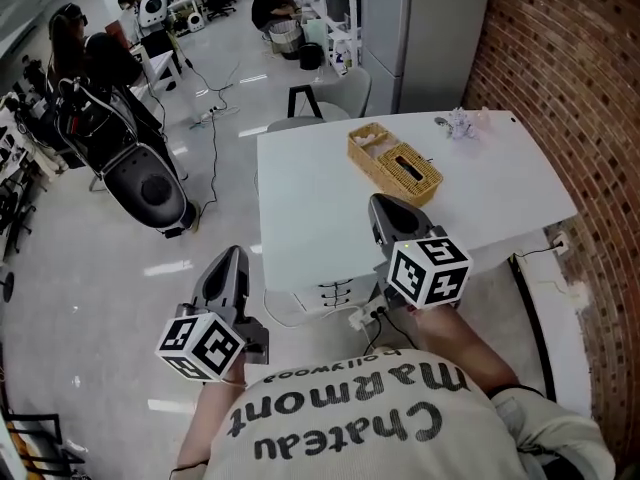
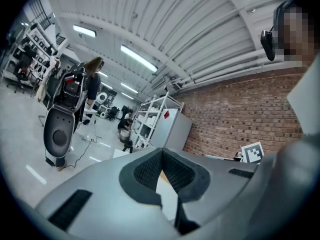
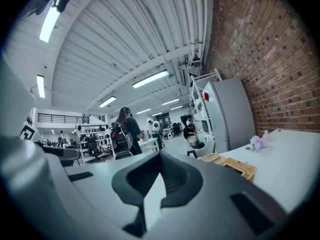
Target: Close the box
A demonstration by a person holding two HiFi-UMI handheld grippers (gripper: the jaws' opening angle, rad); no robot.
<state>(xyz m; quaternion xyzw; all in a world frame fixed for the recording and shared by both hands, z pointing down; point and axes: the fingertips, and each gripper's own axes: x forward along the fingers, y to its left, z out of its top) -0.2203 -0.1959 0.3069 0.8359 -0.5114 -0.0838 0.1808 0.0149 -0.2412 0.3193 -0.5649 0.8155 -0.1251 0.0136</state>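
Note:
A woven straw-coloured box (image 1: 394, 162) lies on the white table (image 1: 320, 218), toward its far side, with an oblong slot in its top and an open section at its far-left end. My right gripper (image 1: 380, 200) hovers over the table's near part, just short of the box, jaws shut and empty. In the right gripper view the box (image 3: 235, 166) shows to the right of the closed tips (image 3: 160, 154). My left gripper (image 1: 233, 253) is over the floor, left of the table's near corner, also shut with nothing in it (image 2: 162, 150).
A small purple flower piece (image 1: 460, 123) sits at the table's far right. A white drawer unit (image 1: 330, 293) stands under the near edge and a grey chair (image 1: 330, 93) behind the table. A brick wall (image 1: 570, 68) runs along the right. A black bag on a stand (image 1: 140, 168) stands on the floor at left.

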